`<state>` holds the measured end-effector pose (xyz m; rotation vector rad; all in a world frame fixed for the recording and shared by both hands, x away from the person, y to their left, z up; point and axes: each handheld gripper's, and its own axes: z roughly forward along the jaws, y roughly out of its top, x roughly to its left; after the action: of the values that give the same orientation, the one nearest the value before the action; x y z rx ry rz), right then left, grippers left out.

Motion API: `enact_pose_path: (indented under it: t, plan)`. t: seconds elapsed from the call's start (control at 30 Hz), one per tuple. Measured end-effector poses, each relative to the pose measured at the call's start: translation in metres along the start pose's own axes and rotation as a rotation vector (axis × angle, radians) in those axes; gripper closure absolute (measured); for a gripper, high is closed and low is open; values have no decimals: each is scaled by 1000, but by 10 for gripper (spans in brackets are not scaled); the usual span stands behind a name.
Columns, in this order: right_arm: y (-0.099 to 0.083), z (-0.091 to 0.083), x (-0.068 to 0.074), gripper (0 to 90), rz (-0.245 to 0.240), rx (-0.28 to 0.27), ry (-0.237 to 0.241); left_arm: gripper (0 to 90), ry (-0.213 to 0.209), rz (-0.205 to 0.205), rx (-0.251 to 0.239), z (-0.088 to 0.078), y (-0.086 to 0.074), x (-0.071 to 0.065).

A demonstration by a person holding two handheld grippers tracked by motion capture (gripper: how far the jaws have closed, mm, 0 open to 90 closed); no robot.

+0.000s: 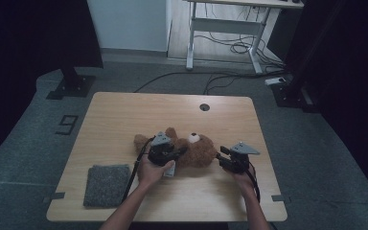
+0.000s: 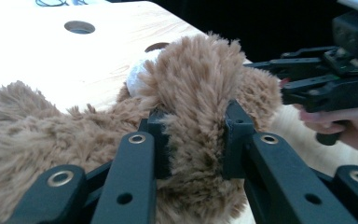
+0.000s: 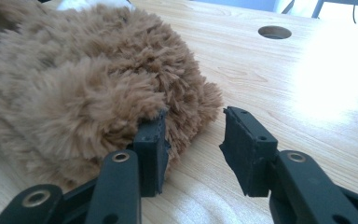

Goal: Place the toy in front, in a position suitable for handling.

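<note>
Your teddy bear [image 1: 191, 149] lies on its side near the middle of the wooden table [image 1: 124, 115], pale snout up, between your two hands; the grey cloth [image 1: 106, 184] sits well apart at the near left corner, untouched.

Left gripper [image 2: 193, 142]: clenched on a thick fold of the bear's fur, likely a limb, though the plush hides which; the pile bulges out above and below the pads [image 2: 235, 140], so the bite looks deep and not a mere pinch of fluff; from above, this gripper [image 1: 165, 152] lies over the bear's middle, probably to pin it.

Right gripper [image 3: 193, 140]: at the bear's outer end; its jaws are drawn in as far as they go, yet a gap shows between the pads; the left pad [image 3: 151, 144] touches the fur edge, the right pad [image 3: 247, 149] stands over bare wood; so nothing is gripped there.

Judgement: one hand anchors, the other seeks a second hold; push the right one further into the plush before relying on it.
</note>
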<state>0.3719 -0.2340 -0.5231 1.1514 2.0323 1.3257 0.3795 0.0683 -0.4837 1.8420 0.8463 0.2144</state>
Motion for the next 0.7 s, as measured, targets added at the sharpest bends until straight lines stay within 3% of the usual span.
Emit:
enact_pose_path:
  t: [0.13, 0.33, 0.43, 0.5, 0.53, 0.6, 0.67, 0.7]
  plan:
    - [-1, -3, -1, 553, 0, -11, -4, 705, 10, 23, 11, 7, 4, 4]
    - [-2, -7, 0, 512, -5, -17, -2, 666, -8, 12, 16, 7, 9, 8]
    - [0, -11, 0, 474, 1, -28, -10, 610, 11, 13, 5, -2, 13, 8]
    - [3, -18, 0, 433, 12, -55, -9, 502, 52, 24, 9, -13, 18, 6]
    - [3, -18, 0, 433, 12, -55, -9, 472, 52, 24, 9, -13, 18, 6]
    - [8, -26, 3, 386, 15, -79, 7, 407, 89, 55, 24, -27, 22, 2]
    - [11, -28, 6, 353, 11, -87, 21, 372, 94, 62, 24, -33, 22, 1]
    - [13, -29, 8, 339, 9, -87, 29, 359, 104, 68, 13, -45, 22, 0]
